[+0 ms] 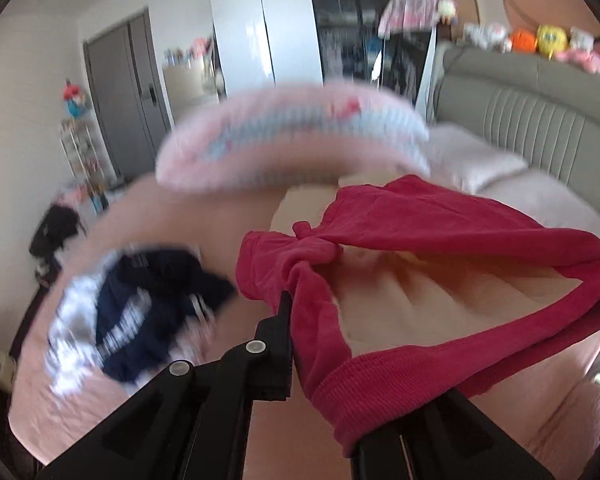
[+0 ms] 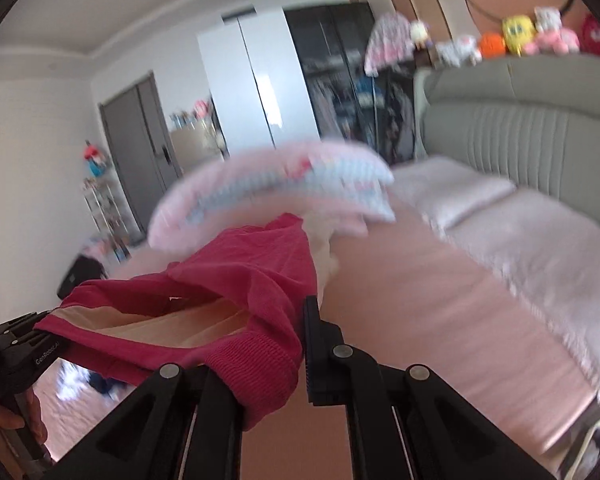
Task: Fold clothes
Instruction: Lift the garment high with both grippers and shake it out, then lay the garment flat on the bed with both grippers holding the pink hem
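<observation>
Red garment (image 1: 400,216) hung between my 2 grippers over the pink bed (image 1: 148,408). Left gripper (image 1: 296,308) seemed clamped on its waistband; right gripper (image 2: 300,336) had fabric draped over the left finger, grip state can't tell. Blurred pink pillow (image 1: 292,136) at 12 o'clock blocked fwd. Navy/white clothes pile (image 1: 140,312) at 9 o'clock. Grey headboard (image 1: 540,120) at 2 o'clock, 2 pale pillows (image 2: 460,188) below. Open sheet at 3 o'clock.
</observation>
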